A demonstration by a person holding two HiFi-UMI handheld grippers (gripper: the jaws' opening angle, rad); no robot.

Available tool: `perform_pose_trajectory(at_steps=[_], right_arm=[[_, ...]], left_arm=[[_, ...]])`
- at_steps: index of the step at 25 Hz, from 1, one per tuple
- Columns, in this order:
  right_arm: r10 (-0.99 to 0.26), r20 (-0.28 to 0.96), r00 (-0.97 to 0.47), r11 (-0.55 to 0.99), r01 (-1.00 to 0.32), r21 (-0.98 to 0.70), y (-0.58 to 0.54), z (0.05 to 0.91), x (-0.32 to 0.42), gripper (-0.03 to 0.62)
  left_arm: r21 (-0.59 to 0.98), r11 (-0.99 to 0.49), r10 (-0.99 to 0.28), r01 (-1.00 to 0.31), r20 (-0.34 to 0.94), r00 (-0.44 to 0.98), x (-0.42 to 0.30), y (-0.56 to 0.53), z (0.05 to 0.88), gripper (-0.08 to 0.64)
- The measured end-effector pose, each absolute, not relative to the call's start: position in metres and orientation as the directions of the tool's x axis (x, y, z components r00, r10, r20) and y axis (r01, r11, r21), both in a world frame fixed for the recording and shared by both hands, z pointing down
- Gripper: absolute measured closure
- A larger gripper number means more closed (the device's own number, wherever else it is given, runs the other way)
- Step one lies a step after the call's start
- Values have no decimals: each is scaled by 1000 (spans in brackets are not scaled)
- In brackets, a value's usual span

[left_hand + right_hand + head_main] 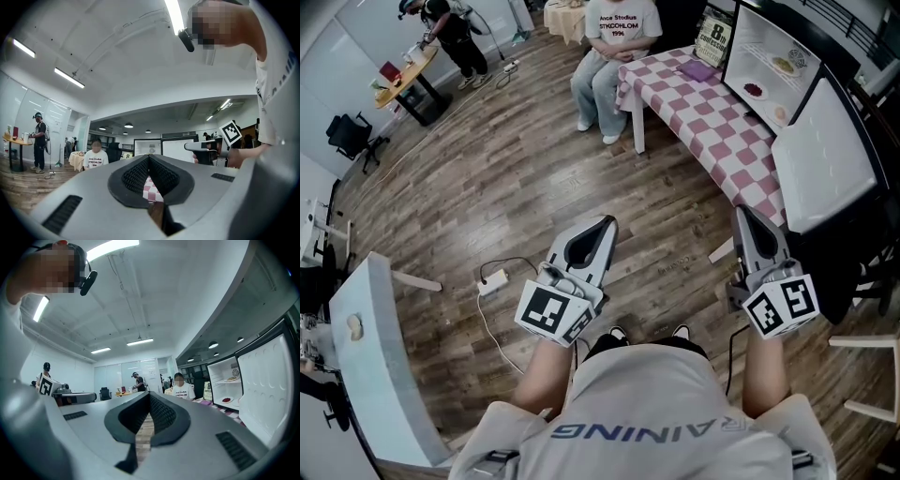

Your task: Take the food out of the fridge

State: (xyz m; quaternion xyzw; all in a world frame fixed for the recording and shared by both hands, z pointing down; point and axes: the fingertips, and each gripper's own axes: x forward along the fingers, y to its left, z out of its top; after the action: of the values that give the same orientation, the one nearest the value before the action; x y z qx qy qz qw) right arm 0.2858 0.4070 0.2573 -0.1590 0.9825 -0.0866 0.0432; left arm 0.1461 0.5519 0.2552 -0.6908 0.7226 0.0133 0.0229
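Observation:
The small white fridge [757, 26] stands open on the checkered table [703, 117] at the upper right, its door [825, 150] swung toward me. Inside, a plate of pale food [784, 66] sits on the upper shelf and a plate of red food [754, 90] sits below it. The right gripper view shows the same pale food [233, 378] and red food [226, 400] far off at the right. My left gripper [607, 222] and right gripper [741, 212] are held level over the floor, well short of the fridge. Both are shut with nothing between the jaws.
A person [614, 42] sits on a stool at the table's far end. A white power strip [493, 281] with its cord lies on the wooden floor. A white table [380, 366] stands at lower left. Another person [455, 33] stands by a round table far back.

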Motion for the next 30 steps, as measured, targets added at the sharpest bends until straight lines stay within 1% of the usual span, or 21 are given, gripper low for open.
perform_pose_trajectory(at_steps=[9, 15, 22, 30], right_arm=[[-317, -41, -948, 936, -305, -176, 457, 262, 244, 572], [-325, -18, -945, 931, -317, -183, 466, 269, 224, 574], [-338, -14, -941, 925, -329, -190, 438, 272, 190, 572], [-335, -28, -942, 921, -321, -221, 364, 274, 142, 574]], left_arm=[[6, 24, -998, -1000, -52, -24, 104, 598, 266, 552], [27, 24, -998, -999, -56, -26, 80, 607, 273, 552], [36, 13, -999, -999, -52, -15, 48, 584, 279, 552], [7, 19, -999, -1000, -33, -19, 6, 510, 272, 552]])
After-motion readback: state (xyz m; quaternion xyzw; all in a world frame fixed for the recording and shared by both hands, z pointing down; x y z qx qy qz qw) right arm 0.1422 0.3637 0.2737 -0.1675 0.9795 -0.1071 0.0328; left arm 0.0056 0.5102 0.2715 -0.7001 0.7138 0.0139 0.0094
